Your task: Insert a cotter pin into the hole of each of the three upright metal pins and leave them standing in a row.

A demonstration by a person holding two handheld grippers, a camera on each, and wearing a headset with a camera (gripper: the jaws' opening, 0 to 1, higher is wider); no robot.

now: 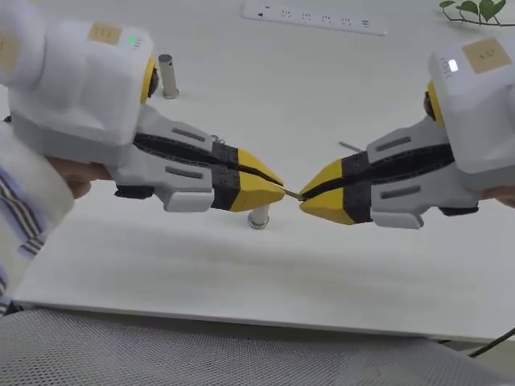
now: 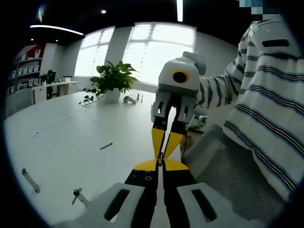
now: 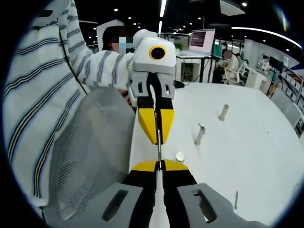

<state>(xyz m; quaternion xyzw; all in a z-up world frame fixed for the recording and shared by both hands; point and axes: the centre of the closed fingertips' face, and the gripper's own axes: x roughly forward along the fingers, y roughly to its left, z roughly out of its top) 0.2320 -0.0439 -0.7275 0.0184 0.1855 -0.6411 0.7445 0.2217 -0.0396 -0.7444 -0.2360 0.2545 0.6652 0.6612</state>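
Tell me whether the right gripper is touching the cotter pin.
Touching. The right gripper view shows the cotter pin clamped in the right gripper, jaws shut.

Brightness: head view evenly lit, bright white table.
Shadows: faint, soft, cast beneath left gripper and right gripper.
Glare: windows blown out.
Distortion: gripper views bent at edges.

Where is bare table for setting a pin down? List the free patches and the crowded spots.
Free: the near strip between the left gripper, right gripper and the front edge of the table; the wide middle from the power strip down to them. Crowded: the centre, where their tips meet over a metal pin.
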